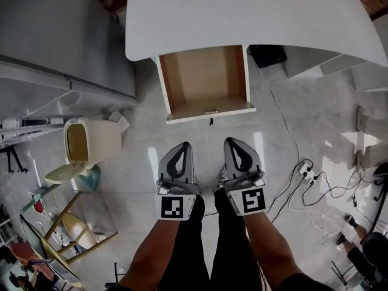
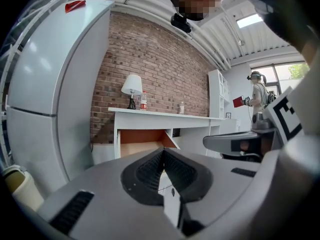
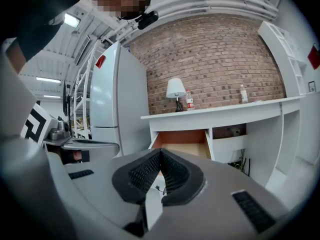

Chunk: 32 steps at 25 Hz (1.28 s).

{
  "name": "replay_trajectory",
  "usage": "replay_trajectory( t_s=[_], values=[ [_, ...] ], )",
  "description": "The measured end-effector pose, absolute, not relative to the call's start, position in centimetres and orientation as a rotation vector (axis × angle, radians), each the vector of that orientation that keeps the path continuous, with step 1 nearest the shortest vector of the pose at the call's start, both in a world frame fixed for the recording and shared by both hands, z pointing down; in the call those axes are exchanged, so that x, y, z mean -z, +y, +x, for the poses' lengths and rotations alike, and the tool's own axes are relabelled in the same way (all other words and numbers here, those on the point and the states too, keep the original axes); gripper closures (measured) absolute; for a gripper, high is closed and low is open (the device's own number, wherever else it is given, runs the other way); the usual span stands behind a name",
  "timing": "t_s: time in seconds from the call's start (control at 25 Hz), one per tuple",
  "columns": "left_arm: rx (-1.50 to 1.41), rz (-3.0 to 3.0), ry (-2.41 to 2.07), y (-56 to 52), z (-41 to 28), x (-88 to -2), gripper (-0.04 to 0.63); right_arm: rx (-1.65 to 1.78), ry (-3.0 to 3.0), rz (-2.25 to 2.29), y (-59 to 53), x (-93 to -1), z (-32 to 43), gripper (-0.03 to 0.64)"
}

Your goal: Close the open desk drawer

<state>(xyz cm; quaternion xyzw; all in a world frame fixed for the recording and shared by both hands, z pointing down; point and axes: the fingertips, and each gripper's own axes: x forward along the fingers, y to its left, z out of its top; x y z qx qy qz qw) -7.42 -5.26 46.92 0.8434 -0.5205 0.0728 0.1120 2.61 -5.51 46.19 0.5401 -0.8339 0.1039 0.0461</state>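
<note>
Drawer (image 1: 206,83) is pulled wide open from under the white bench (image 1: 242,17), its brown inside facing up. Left tongs (image 1: 181,145) and right tongs (image 1: 233,142) sit side by side above the floor just in front of it. Both are pinched together on nothing and aren't touching the drawer front.

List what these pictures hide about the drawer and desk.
- Drawer rear: head view, covered by the desk top.
- Drawer front: both gripper views, mostly behind the left gripper and right gripper.
- Handle: head view, too small.
- Bottle label: left gripper view, too small.
</note>
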Motion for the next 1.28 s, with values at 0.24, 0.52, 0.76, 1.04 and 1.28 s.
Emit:
replay_trajectory(
  t_s=[0.24, 0.52, 0.76, 1.04, 1.28],
  values=[
    [-0.25, 2.489, -1.547, -5.5, -7.4, -52.3, 0.588, -0.329, -2.579, 1.62, -6.2, -51.6, 2.7, 0.59],
    [-0.258, 2.505, -1.583, -6.2, -7.0, -55.5, 0.588, -0.377, -2.6, 1.577, -6.5, -56.0, 2.7, 0.59],
    [-0.256, 2.521, -1.582, -7.1, -5.9, -56.5, 0.588, -0.536, -2.648, 1.569, -8.0, -58.6, 2.7, 0.589],
    [-0.25, 2.519, -1.575, -7.5, -5.5, -57.8, 0.588, -0.67, -2.627, 1.601, -9.3, -61.1, 3.3, 0.589],
    [-0.253, 2.506, -1.577, -7.5, -5.6, -58.9, 0.588, -0.839, -2.635, 1.604, -10.2, -63.4, 3.2, 0.586]
  ],
)
